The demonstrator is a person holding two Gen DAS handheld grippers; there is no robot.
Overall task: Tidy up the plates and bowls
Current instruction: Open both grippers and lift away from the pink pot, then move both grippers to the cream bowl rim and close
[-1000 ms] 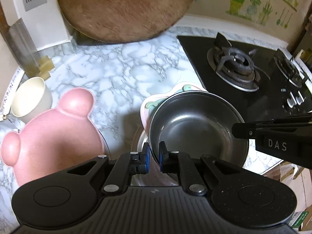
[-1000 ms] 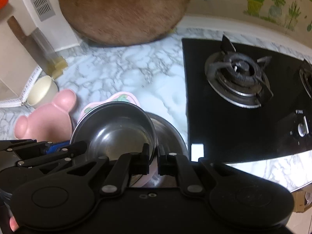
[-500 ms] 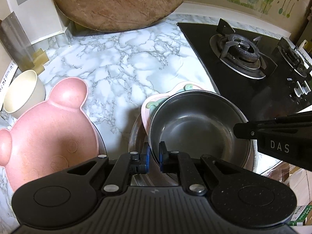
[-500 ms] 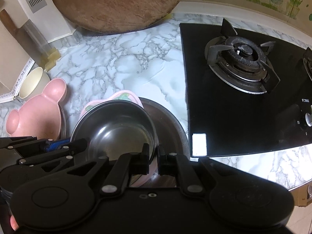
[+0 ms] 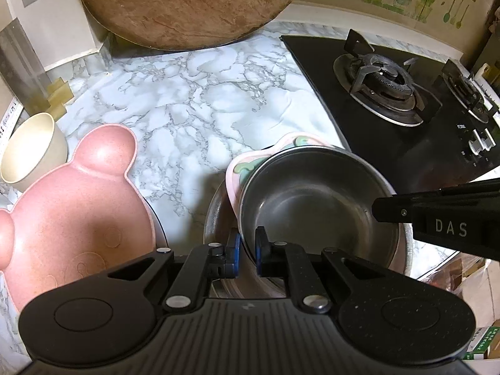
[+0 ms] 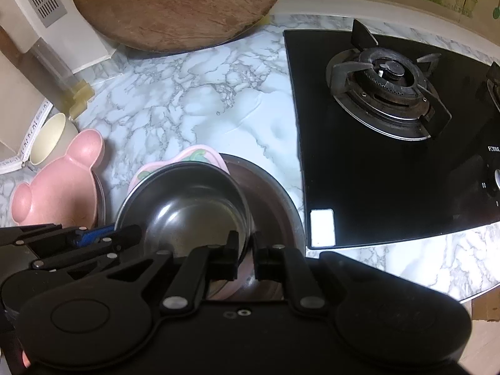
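Left gripper [image 5: 247,251] pitched steeply down, clamped on the steel bowl's [image 5: 315,206] near rim; right gripper [image 6: 247,254], equally steep, jaws just easing apart around the opposite rim.

Round wooden board [image 5: 187,3] cut off at top; pink patterned plate [image 5: 247,162] mostly hidden under steel bowl [image 5: 315,206]

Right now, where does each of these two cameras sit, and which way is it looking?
Left wrist: on the left gripper, looking steeply down at the steel bowl; its fingers pinch the rim.
Right wrist: on the right gripper, looking down at that bowl's opposite rim.
Both show the bowl, pink bear plate, stove.
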